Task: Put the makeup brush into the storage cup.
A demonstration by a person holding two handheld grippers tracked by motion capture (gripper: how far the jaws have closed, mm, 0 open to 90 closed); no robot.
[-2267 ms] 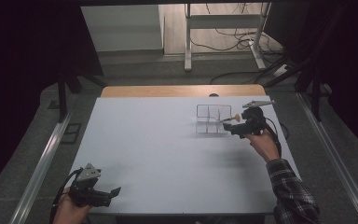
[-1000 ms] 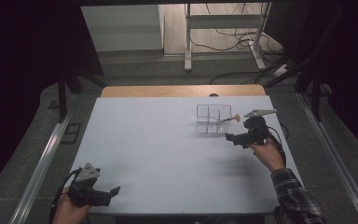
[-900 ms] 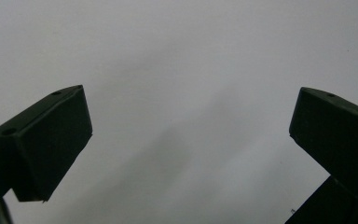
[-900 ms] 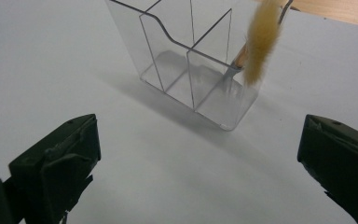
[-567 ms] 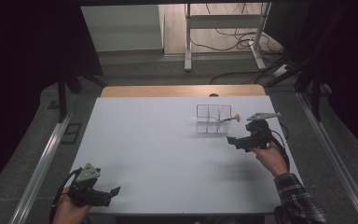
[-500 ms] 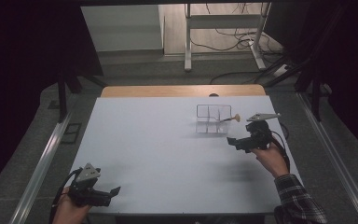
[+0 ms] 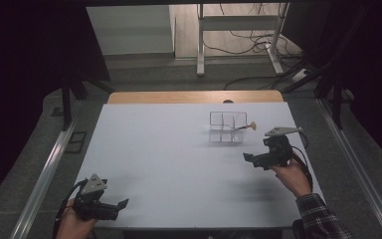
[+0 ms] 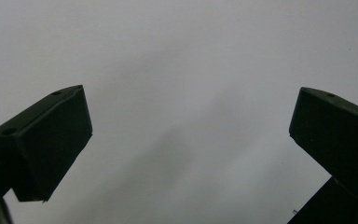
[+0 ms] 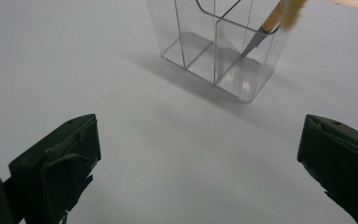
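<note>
Left gripper [image 7: 110,208] — near left corner of the white table [image 7: 169,164], held low over the edge in a hand cut off by the bottom of the high view; jaws spread wide with nothing between, bare table surface behind them in the left gripper view [image 8: 186,154]. Grey three-cornered plate on top, cable trailing off toward the left.

Right gripper [image 7: 252,160] — right side of the table, raised above the surface, jaws pointing left; gripped from behind by a hand with a plaid sleeve [image 7: 318,219] running out of frame at bottom right. Jaws released, wide apart, empty in the right gripper view [image 9: 198,168].

Clear divided organizer [image 7: 227,127] — farther back, right of centre, standing upright on the table, well apart from both grippers. Top rim cut off in the right gripper view [image 9: 216,46].

Small brush [image 7: 246,127] — leaning in the organizer's right-hand compartment, pale tuft over the rim toward the right; lower end hard to make out through the clear walls [image 9: 265,28].

Wooden strip [image 7: 194,97] — along the far table edge.
</note>
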